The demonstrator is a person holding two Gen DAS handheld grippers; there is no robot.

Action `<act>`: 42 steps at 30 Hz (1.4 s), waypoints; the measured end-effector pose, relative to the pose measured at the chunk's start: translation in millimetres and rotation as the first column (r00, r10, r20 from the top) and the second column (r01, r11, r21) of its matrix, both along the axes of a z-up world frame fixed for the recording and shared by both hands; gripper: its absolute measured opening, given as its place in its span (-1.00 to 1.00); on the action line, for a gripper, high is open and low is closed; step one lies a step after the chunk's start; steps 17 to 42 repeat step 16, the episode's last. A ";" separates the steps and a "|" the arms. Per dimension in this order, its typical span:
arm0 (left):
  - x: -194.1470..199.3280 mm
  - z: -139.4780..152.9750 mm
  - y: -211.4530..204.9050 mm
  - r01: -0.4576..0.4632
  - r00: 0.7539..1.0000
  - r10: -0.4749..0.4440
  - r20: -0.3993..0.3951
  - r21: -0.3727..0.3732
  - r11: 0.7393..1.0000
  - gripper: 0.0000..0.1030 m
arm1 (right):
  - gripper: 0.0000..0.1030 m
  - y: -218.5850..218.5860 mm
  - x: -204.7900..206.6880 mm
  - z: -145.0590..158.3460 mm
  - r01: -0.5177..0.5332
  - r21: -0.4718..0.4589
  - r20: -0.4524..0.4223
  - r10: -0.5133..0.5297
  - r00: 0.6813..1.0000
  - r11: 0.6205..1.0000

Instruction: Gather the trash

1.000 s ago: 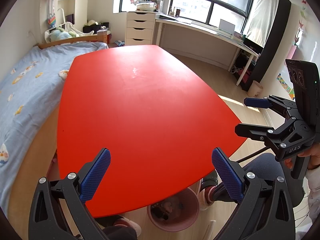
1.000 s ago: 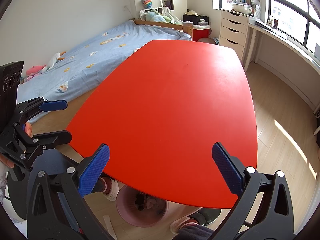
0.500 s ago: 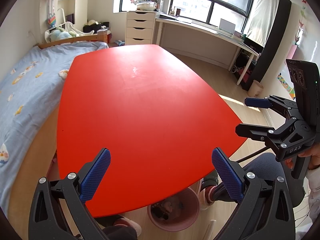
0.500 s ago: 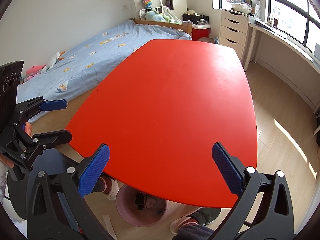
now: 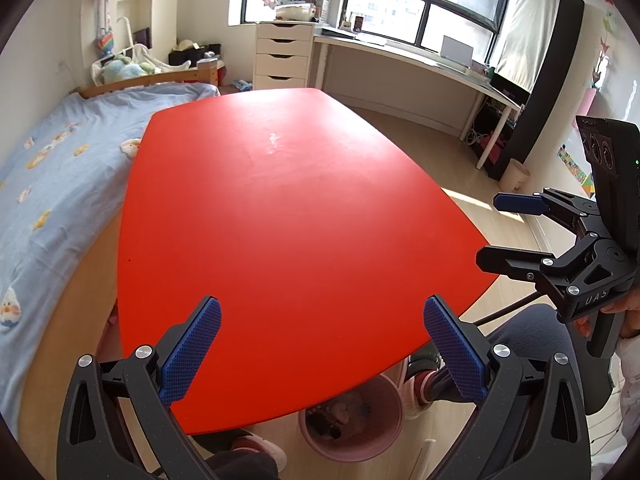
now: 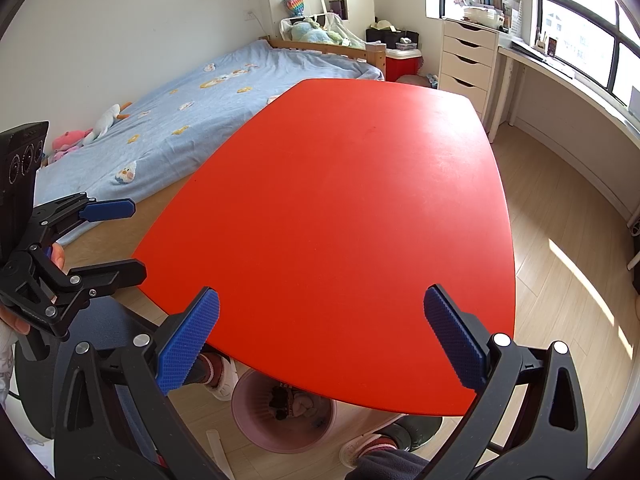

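Trash (image 6: 294, 402) is seen only inside the pink bin (image 6: 256, 432), which stands on the floor under the near edge of the red bench (image 6: 340, 220); dark and pale scraps lie in its bottom, too small to be told apart. In the left wrist view the same trash (image 5: 340, 416) and pink bin (image 5: 384, 436) are partly covered by the red bench (image 5: 288, 220), whose near edge overhangs the rim. No loose piece is visible on the bench top in either view, and none can be made out on the visible floor, apart from a pale strip (image 6: 216, 446) lying beside the bin, whose nature cannot be told.

From both tools the bin lies below and slightly ahead, under the bench edge, so it is reached downward and not forward across the top. The right tool (image 6: 320, 336) is held with its jaws wide apart and nothing between them, above the near edge and almost over the bin. The left tool (image 5: 320, 344) is likewise spread wide and empty, with the bin just to the right of its centre line. Each tool shows in the other's view, off to the side: the right tool (image 5: 490, 230) and the left tool (image 6: 134, 240).

Neither tool is clearly the nearer. It is judged that the collecting is done or nearly so.
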State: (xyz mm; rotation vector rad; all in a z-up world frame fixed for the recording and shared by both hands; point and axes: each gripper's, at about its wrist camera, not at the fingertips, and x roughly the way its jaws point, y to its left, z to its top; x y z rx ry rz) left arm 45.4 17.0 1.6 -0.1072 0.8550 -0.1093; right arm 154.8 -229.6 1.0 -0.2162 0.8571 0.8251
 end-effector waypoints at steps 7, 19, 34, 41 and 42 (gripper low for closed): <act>-2.2 2.0 -3.6 0.006 1.000 -0.006 0.011 0.010 1.000 0.88 | 0.95 -0.4 -1.3 -2.5 -0.001 0.001 0.001 0.001 1.000 1.000; -1.7 4.3 -7.3 -0.001 1.000 0.000 0.012 0.032 0.999 0.88 | 0.95 -0.7 -1.9 -3.2 -0.001 0.001 0.000 0.001 1.000 1.000; -1.7 4.3 -7.3 -0.001 1.000 0.000 0.012 0.032 0.999 0.88 | 0.95 -0.7 -1.9 -3.2 -0.001 0.001 0.000 0.001 1.000 1.000; -1.7 4.3 -7.3 -0.001 1.000 0.000 0.012 0.032 0.999 0.88 | 0.95 -0.7 -1.9 -3.2 -0.001 0.001 0.000 0.001 1.000 1.000; -1.7 4.3 -7.3 -0.001 1.000 0.000 0.012 0.032 0.999 0.88 | 0.95 -0.7 -1.9 -3.2 -0.001 0.001 0.000 0.001 1.000 1.000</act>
